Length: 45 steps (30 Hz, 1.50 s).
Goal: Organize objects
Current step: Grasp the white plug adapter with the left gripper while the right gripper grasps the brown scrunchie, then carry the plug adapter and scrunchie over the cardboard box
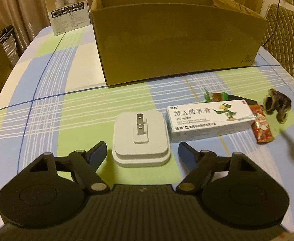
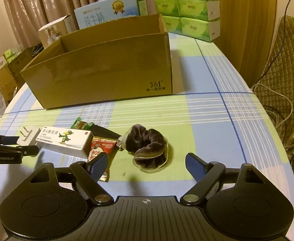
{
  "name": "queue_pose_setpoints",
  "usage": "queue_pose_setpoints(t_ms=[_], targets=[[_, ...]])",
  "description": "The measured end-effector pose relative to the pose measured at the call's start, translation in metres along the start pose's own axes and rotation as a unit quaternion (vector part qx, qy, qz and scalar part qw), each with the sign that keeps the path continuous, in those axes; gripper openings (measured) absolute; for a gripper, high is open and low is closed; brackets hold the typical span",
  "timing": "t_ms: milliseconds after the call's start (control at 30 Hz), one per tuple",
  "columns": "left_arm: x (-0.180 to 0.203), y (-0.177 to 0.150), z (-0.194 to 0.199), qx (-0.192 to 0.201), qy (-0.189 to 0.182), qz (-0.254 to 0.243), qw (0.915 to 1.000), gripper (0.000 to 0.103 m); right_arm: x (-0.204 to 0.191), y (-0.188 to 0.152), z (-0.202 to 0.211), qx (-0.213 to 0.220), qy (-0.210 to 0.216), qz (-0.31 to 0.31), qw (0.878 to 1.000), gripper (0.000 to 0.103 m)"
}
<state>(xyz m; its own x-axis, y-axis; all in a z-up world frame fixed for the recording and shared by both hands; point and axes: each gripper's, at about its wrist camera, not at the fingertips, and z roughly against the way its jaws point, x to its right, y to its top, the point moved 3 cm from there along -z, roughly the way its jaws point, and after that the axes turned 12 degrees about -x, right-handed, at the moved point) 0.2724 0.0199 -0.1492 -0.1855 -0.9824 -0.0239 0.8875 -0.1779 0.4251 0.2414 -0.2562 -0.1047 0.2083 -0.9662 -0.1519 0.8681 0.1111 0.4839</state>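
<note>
Right wrist view: cardboard box (image 2: 106,74) reads "361°"; both grippers' jaws wide, holding nothing.

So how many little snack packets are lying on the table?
2. A green packet lies behind the white medicine box. A red packet lies at that box's right end, beside the dark scrunchie. Others could be hidden inside the cardboard box.

Ahead of my left tongs (image 1: 142,150) I see a matt white plastic charger (image 1: 141,138) with dull metal prongs; just right of it, a smooth paperboard ointment box (image 1: 209,120). Beyond both stands plain brown cardboard – the carton (image 1: 177,46), matt. Between my right tongs (image 2: 147,165) lies a velvety dark cloth scrunchie (image 2: 147,147); left of it, a glossy foil snack packet (image 2: 99,150). The table (image 2: 217,120) wears a smooth checked cover.
</note>
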Motion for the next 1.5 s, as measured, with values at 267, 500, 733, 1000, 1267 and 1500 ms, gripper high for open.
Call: queue_pose_setpoints(t_ms=[267, 500, 733, 1000, 1267, 1500], targets=[[-0.003, 0.009, -0.012, 0.005, -0.001, -0.006, 1.0, 0.061, 0.002, 0.009, -0.014, -0.003, -0.001, -0.003, 1.0, 0.081], [-0.004, 0.002, -0.004, 0.002, 0.0, 0.012, 0.9999, 0.06, 0.004, 0.019, -0.028, -0.006, -0.002, -0.017, 1.0, 0.079], [0.0, -0.005, 0.012, 0.008, -0.009, 0.034, 0.9993, 0.06, 0.002, 0.025, -0.046, -0.019, -0.005, -0.026, 0.999, 0.065], [0.012, -0.011, 0.028, 0.018, -0.023, 0.041, 0.9987, 0.06, -0.004, 0.02, -0.041, -0.014, -0.031, 0.0, 0.999, 0.019], [0.028, -0.023, 0.05, 0.02, -0.036, 0.048, 0.998, 0.06, -0.014, 0.008, -0.001, 0.01, -0.014, 0.003, 1.0, 0.019], [0.04, -0.033, 0.079, 0.026, -0.039, 0.054, 0.9974, 0.06, -0.026, -0.011, 0.037, 0.014, 0.011, -0.008, 1.0, 0.019]])
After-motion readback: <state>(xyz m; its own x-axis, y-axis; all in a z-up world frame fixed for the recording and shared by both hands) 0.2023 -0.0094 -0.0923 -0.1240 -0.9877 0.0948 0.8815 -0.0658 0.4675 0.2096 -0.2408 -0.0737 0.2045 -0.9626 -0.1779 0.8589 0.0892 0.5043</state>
